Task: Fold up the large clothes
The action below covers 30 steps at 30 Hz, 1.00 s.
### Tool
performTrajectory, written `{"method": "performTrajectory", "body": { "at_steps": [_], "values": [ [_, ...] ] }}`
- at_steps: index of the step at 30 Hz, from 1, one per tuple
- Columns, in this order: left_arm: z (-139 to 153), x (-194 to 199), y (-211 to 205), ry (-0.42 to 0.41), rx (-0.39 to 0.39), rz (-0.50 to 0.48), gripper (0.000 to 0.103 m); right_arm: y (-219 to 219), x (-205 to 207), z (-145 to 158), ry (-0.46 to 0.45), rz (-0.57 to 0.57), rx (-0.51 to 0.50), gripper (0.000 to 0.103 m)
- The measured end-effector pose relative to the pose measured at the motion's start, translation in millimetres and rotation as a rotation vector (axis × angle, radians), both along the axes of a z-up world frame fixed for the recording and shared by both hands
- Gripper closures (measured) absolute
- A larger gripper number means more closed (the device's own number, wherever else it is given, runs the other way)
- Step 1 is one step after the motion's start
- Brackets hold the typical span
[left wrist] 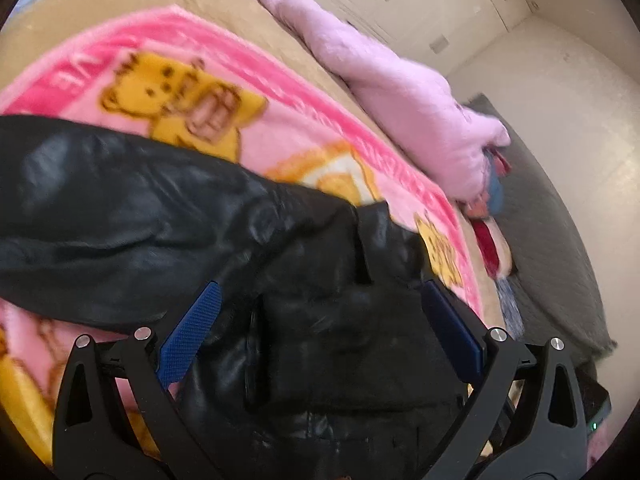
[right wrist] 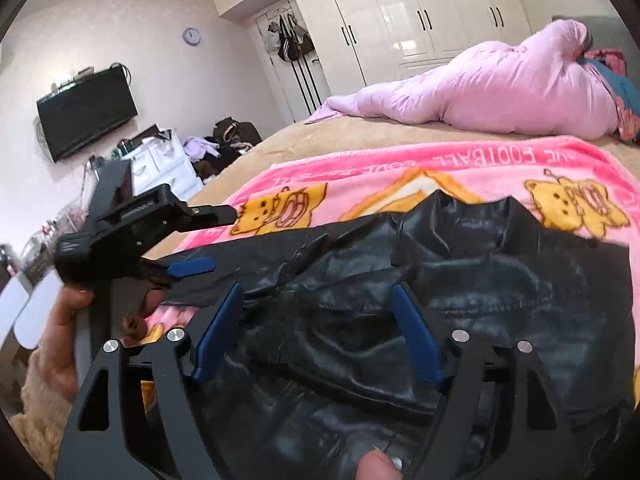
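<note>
A black leather jacket (left wrist: 168, 216) lies crumpled on a pink cartoon-bear blanket (left wrist: 256, 92) on the bed. It also shows in the right wrist view (right wrist: 460, 280), on the same blanket (right wrist: 500, 164). My left gripper (left wrist: 320, 292) is open, its blue pads spread wide just above the jacket's folded part. My right gripper (right wrist: 320, 292) is open over the jacket's middle. The left gripper (right wrist: 188, 240) also shows from the side in the right wrist view, at the jacket's left edge, held by a hand.
A lilac duvet (right wrist: 500, 88) lies bunched at the far side of the bed, also in the left wrist view (left wrist: 384, 76). White wardrobes (right wrist: 400, 12), a wall television (right wrist: 86, 112) and a white drawer unit (right wrist: 168, 164) stand beyond the bed.
</note>
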<state>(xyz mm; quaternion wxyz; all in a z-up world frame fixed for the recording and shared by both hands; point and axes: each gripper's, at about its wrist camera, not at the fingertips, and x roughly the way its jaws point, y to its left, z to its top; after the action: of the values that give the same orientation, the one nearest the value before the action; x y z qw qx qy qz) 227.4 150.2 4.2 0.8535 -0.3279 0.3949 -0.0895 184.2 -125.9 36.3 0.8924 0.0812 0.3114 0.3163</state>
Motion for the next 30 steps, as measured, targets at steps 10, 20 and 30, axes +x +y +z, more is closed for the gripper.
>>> {"method": "performTrajectory", "body": {
  "at_steps": [10, 20, 30],
  "values": [
    [-55.1, 23.4, -46.6, 0.088, 0.03, -0.11, 0.047, -63.0, -12.5, -9.4, 0.017, -0.173, -0.072, 0.025],
    [10.5, -6.7, -76.6, -0.187, 0.115, -0.2, 0.101, -132.9, -22.4, -12.8, 0.022, -0.335, -0.088, 0.025],
    [12.2, -6.7, -64.0, -0.173, 0.209, -0.159, 0.101, -155.8, 34.6, -12.5, 0.103, -0.467, -0.169, 0.043]
  ]
}}
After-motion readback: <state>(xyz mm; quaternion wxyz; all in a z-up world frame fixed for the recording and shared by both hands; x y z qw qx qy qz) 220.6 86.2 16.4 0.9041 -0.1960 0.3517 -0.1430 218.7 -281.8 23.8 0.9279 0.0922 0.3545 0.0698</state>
